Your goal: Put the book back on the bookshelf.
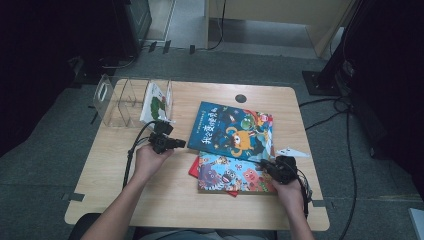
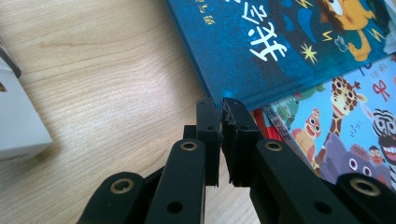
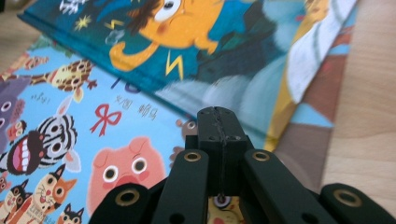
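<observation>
Gripper jaws closed empty on both sides, the left gripper [image 1: 176, 143] noses the dark-blue hardcover picture book's [image 1: 232, 130] corner while the right gripper [image 1: 263, 165] rests over the light-blue animal picture book [image 1: 227, 175], so next comes opening to grasp an edge.

Four books were on the table [image 1: 165, 200] — a dark blue one [image 1: 231, 129], a light blue animal one [image 1: 230, 174], a red one [image 1: 194, 169] beneath it, and one standing in the single clear rack [image 1: 120, 102]. Two grippers — left [image 1: 181, 144], right [image 1: 262, 164] — were there.
</observation>
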